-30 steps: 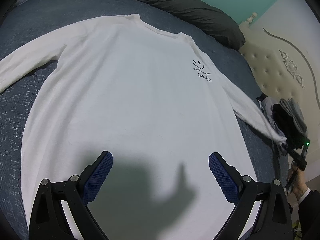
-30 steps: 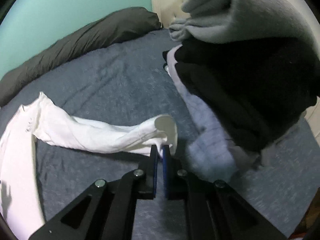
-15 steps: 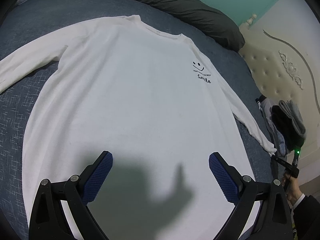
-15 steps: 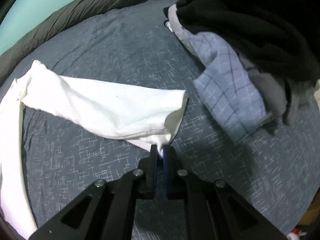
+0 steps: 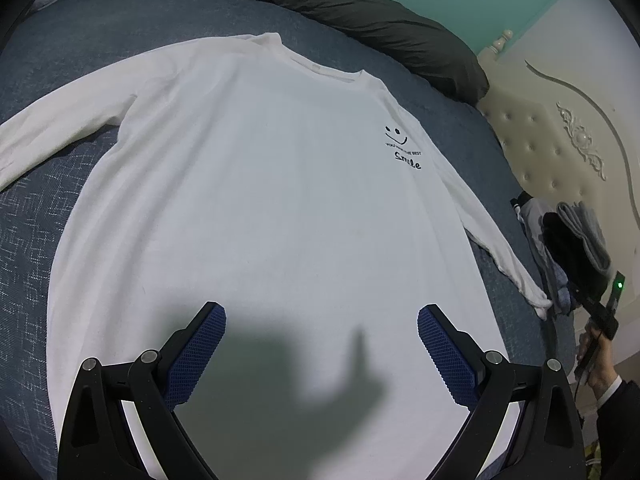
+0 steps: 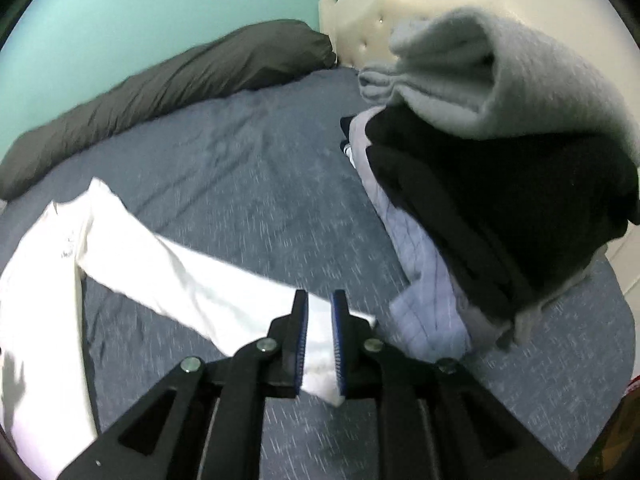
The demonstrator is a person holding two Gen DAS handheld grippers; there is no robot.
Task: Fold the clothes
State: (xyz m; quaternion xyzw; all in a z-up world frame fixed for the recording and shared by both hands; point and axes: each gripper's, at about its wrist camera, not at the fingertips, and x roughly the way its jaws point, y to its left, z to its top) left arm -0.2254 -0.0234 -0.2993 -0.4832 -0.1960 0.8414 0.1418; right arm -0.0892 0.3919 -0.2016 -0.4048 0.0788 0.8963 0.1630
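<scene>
A white long-sleeved shirt (image 5: 260,200) with a small black smiley print lies face up and spread flat on the blue-grey bed (image 5: 36,248). My left gripper (image 5: 322,344) hovers wide open above the shirt's lower body, casting a shadow on it and holding nothing. The shirt's right sleeve (image 5: 496,248) stretches out to the bed's right side. In the right wrist view that sleeve (image 6: 200,288) lies flat on the bed, its cuff under my right gripper (image 6: 320,300), whose jaws stand slightly parted. Part of the shirt body (image 6: 36,280) shows at the left.
A pile of folded clothes (image 6: 500,180), grey over black over pale blue check, sits right beside the cuff. A long dark pillow (image 5: 360,8) lines the far edge. A cream tufted headboard (image 5: 560,140) and a person's hand (image 5: 596,364) are at the right.
The right gripper, shut on the sleeve cuff before, has drawn the sleeve out straight, laid it on the bed and parted its jaws. The left gripper has stayed still and open.
</scene>
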